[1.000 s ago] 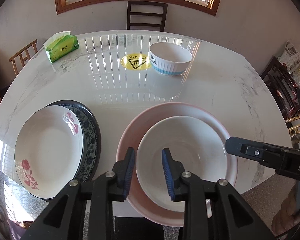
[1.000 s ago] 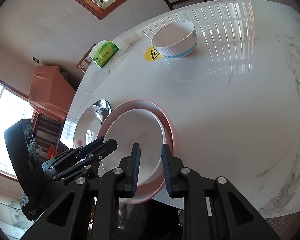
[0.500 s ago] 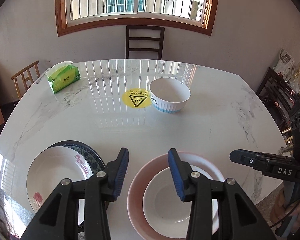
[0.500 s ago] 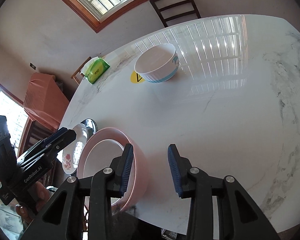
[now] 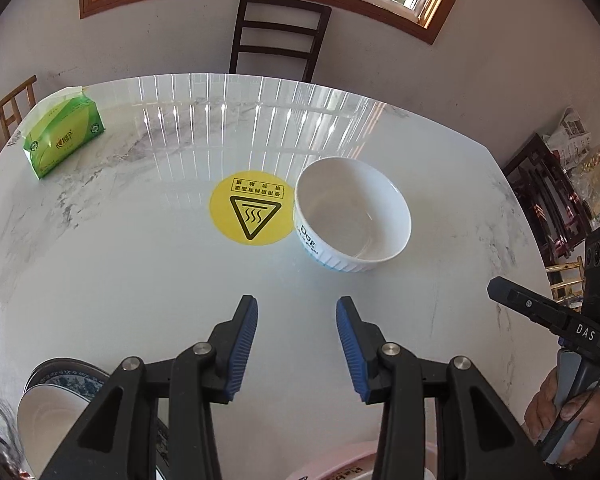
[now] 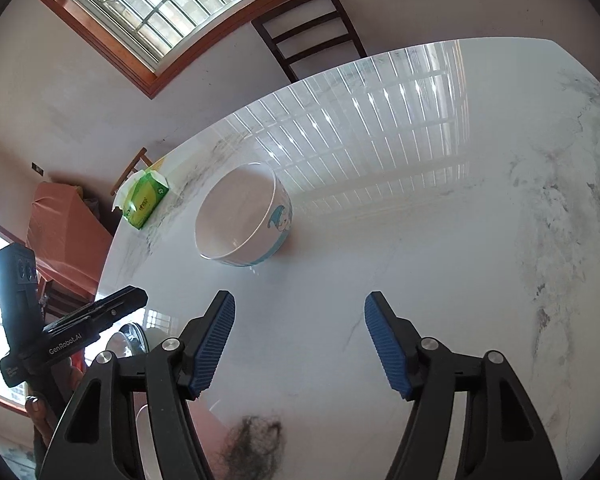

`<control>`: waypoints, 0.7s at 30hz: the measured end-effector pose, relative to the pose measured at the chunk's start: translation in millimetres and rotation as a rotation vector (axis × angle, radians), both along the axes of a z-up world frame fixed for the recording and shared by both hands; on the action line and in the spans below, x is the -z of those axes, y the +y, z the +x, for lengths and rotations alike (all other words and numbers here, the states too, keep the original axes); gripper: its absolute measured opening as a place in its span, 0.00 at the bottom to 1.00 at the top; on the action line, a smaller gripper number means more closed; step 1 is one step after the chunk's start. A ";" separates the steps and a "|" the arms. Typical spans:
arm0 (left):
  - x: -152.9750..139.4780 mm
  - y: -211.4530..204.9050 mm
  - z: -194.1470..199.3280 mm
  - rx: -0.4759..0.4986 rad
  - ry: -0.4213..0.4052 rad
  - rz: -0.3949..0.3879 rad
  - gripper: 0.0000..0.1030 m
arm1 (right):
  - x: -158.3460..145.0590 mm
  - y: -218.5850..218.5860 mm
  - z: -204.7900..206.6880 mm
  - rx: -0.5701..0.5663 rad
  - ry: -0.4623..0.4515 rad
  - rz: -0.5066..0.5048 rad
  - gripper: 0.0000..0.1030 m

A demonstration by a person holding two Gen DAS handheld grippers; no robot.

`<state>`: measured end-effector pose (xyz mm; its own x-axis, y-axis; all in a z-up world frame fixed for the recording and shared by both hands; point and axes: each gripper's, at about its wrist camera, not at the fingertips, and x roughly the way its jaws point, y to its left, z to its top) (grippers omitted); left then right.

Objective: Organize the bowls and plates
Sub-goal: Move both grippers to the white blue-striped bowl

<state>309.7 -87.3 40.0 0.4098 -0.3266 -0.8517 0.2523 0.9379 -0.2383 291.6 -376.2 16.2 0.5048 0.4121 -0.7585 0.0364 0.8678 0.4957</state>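
The white bowl [image 5: 352, 216] sat on the marble desk [image 5: 140, 272], just beside a yellow sticker [image 5: 252, 212] (a warning sign). The left gripper [image 5: 297, 312] held nothing, its fingers apart. The right gripper [image 6: 300, 308] was opening, nothing between its fingers.

Bare marble table [image 5: 140, 280] ahead of both grippers, only the white bowl [image 5: 352, 216] standing mid-table
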 end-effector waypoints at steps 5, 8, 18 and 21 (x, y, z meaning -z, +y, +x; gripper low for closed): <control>5.5 -12.4 29.7 0.023 -0.014 0.014 0.41 | 7.1 8.9 33.7 -0.026 0.025 0.027 0.63; 9.5 -16.5 44.3 0.030 -0.003 0.010 0.41 | 8.3 17.7 50.2 -0.057 0.029 0.040 0.63; 25.0 -28.2 72.7 0.030 0.046 -0.014 0.41 | 12.3 36.5 88.2 -0.075 0.059 -0.007 0.63; 29.6 -30.2 76.8 0.027 0.053 -0.004 0.41 | 17.5 39.7 92.8 -0.078 0.070 -0.024 0.62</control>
